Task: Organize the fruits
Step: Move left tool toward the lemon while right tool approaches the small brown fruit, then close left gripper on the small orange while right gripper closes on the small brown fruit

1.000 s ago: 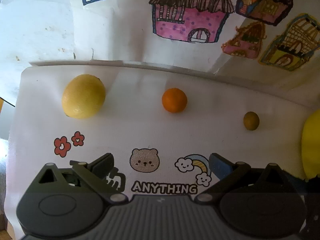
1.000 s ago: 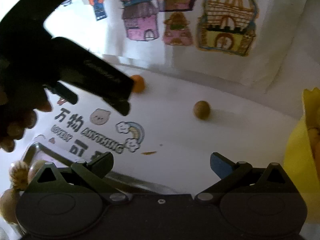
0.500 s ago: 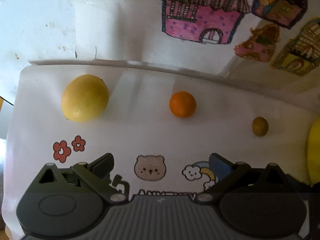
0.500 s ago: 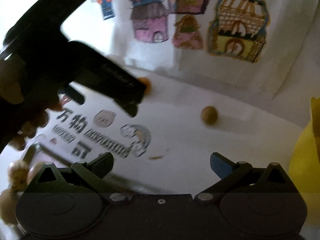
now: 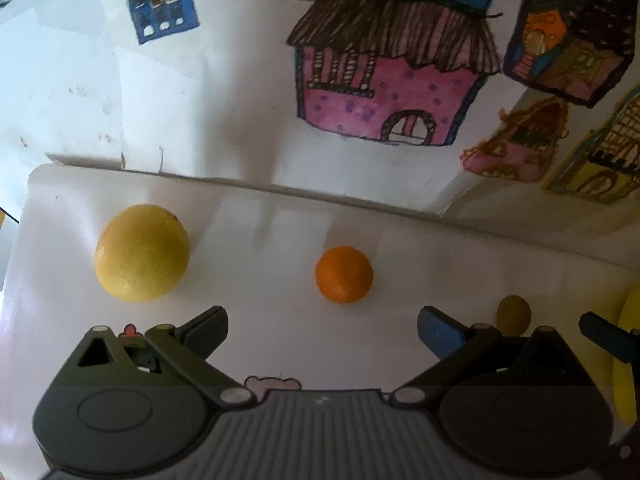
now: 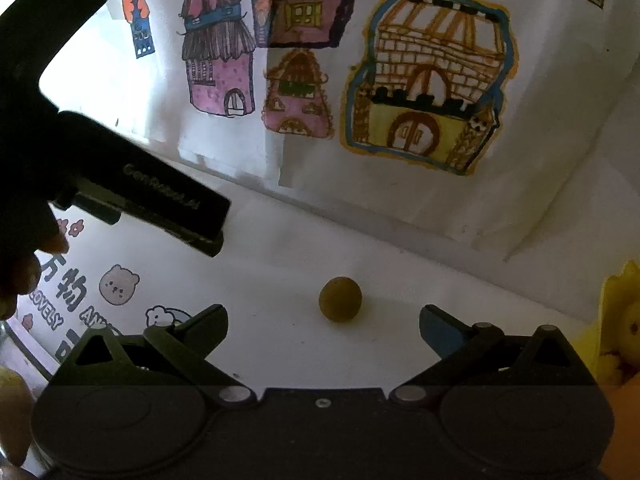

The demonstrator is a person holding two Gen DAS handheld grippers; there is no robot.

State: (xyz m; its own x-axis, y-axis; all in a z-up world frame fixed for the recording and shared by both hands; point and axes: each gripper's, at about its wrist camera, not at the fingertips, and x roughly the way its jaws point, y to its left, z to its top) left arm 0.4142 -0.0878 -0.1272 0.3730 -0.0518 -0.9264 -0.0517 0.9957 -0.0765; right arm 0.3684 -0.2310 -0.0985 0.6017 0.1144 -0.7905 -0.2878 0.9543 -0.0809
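Both are lining up picks. Left hand-held gripper (image 5: 322,326), jaws wide and empty, faces the small round orange fruit (image 5: 344,274) just ahead on the white desk (image 5: 260,240). Right hand-held gripper (image 6: 323,326), also spread and empty, frames the little brown-green round fruit (image 6: 340,299). Next: advance, then close.

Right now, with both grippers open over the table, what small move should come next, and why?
Probably ease the left gripper forward and down onto the orange fruit. It sits nearly centred just ahead of the open jaws and clear of the yellow fruit. The right gripper is likewise lined up on the small brown fruit.
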